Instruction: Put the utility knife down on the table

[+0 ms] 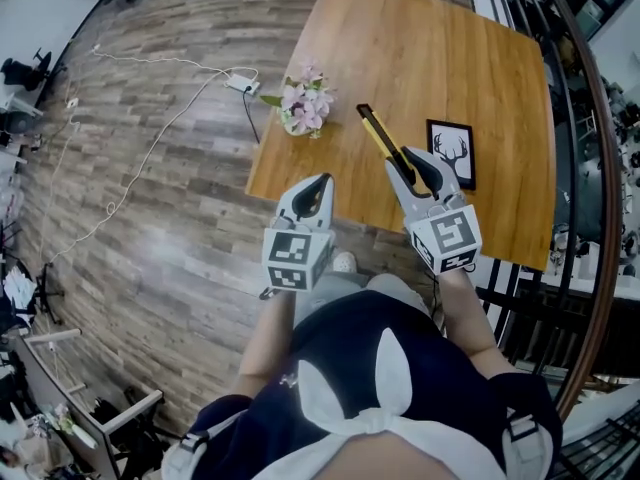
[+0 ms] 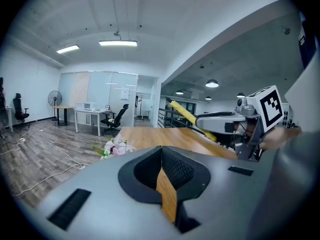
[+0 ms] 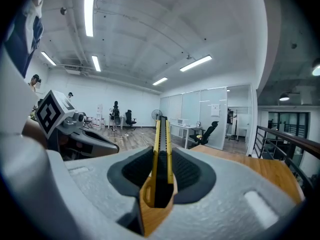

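**Item: utility knife** (image 1: pixel 385 146), yellow and black. Held in the air above the near edge of the table (image 1: pixel 420 58), not yet resting on it. The long body points away across the tabletop. Whether the blade is out cannot be told.

**Right gripper** (image 1: pixel 425 171): jaws clamped on the knife's rear end, with the handle sitting upright between the pads (image 3: pixel 192 171).

**Left gripper** (image 1: pixel 318 183): jaws together with nothing between them, just short of the table's near edge and left of the knife.

**Also on the table:** flowers (image 1: pixel 306 100) at the left edge and a framed picture (image 1: pixel 452 152) near the right gripper, just right of the knife.

**Hazards, as judged:**
- Letting go at this height would drop the knife, so it could bounce or skid.
- The grip is at one end only, so the long free end may pivot down in the pads as it lowers.
- Set too close to the near edge, the knife could tip off onto the floor.
- Drifting right, the knife could knock the picture.
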Demonstrator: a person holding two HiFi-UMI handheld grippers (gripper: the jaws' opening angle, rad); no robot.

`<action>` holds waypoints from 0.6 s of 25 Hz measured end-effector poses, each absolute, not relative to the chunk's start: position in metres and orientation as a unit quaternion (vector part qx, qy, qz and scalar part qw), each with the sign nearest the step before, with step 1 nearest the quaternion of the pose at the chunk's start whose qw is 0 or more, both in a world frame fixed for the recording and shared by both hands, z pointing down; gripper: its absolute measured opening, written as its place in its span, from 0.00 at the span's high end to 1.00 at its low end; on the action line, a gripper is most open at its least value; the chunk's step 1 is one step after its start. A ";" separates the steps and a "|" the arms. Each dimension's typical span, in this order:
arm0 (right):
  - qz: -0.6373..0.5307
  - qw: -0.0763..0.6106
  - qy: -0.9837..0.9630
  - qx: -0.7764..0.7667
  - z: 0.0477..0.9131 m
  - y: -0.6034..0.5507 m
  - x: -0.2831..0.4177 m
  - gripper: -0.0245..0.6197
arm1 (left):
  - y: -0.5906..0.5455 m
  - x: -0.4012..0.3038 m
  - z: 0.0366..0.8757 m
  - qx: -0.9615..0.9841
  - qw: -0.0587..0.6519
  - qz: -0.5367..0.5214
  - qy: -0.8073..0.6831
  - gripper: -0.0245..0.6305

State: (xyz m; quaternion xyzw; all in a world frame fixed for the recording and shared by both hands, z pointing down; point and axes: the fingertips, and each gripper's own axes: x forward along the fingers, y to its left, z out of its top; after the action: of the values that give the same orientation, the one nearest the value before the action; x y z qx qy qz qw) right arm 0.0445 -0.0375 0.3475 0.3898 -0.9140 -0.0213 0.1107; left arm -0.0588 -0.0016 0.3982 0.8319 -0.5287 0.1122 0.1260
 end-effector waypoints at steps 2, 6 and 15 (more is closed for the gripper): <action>-0.019 0.112 -0.913 0.393 0.352 -0.045 0.039 0.78 | -0.011 -0.066 0.402 0.833 0.127 0.113 -0.527 0.93; -0.017 0.117 -0.910 0.396 0.357 -0.055 0.029 0.78 | -0.024 -0.075 0.407 0.836 0.132 0.112 -0.521 0.93; -0.004 0.130 -0.907 0.402 0.374 -0.067 0.019 0.78 | -0.040 -0.080 0.421 0.843 0.147 0.114 -0.505 0.93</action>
State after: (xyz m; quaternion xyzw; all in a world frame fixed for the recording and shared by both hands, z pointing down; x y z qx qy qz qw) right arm 0.0190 -0.0675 0.3739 0.4017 -0.9065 -0.0042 0.1297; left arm -0.0798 -0.0402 0.4214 0.8432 -0.5046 0.1136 0.1469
